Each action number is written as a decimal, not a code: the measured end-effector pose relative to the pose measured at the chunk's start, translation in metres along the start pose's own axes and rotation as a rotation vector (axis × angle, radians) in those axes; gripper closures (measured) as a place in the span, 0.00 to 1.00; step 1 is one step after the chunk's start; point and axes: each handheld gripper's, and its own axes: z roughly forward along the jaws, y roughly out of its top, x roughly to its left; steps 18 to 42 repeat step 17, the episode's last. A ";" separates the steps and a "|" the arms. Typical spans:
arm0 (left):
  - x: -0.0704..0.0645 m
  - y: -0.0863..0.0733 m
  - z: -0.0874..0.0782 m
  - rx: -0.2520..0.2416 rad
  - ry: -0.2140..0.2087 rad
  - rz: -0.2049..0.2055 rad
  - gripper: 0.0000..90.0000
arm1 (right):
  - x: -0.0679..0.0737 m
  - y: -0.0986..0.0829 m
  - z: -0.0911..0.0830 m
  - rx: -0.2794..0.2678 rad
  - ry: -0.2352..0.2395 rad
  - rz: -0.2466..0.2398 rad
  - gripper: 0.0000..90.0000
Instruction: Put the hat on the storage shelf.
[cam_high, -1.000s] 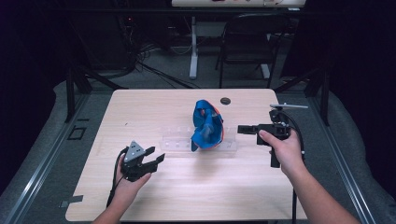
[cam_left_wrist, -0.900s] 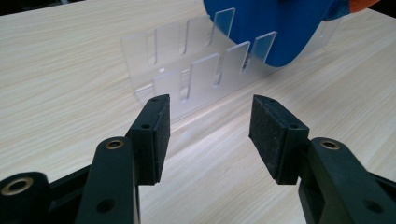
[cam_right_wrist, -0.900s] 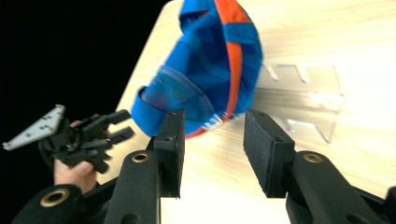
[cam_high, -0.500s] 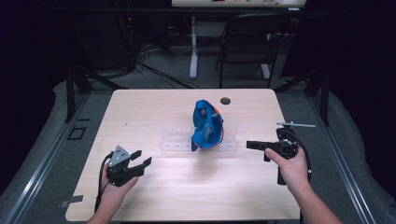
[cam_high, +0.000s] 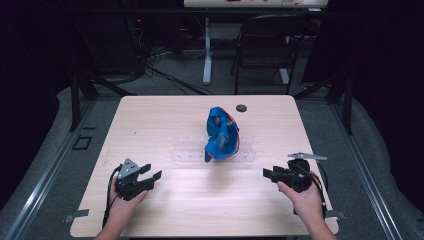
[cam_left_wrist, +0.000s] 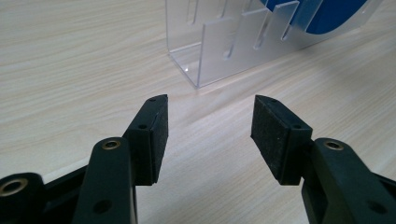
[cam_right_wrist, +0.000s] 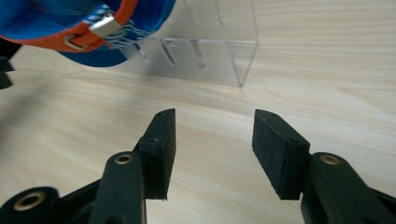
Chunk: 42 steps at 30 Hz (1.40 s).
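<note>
Two tools are idling over the table (cam_high: 150, 120), well apart from the work. The clear slotted rack (cam_high: 192, 151) is sitting mid-table, the blue cap (cam_high: 221, 134) standing in it. Left tool (cam_high: 146, 179) and right tool (cam_high: 270, 174) are gaping wide, empty. Advisable: approaching the cap level, from both sides, avoiding the rack.

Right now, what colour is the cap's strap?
Orange, with a metal buckle, on the blue cap; the right gripper view shows it best.
</note>
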 end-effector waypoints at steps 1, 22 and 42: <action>-0.001 0.000 0.001 0.008 -0.002 0.000 0.52 | 0.000 -0.004 0.002 -0.019 -0.007 -0.015 0.53; -0.025 0.005 0.015 0.014 -0.020 0.064 0.52 | -0.004 -0.046 0.018 -0.214 -0.094 -0.202 0.49; -0.025 0.005 0.015 0.014 -0.020 0.064 0.52 | -0.004 -0.046 0.018 -0.214 -0.094 -0.202 0.49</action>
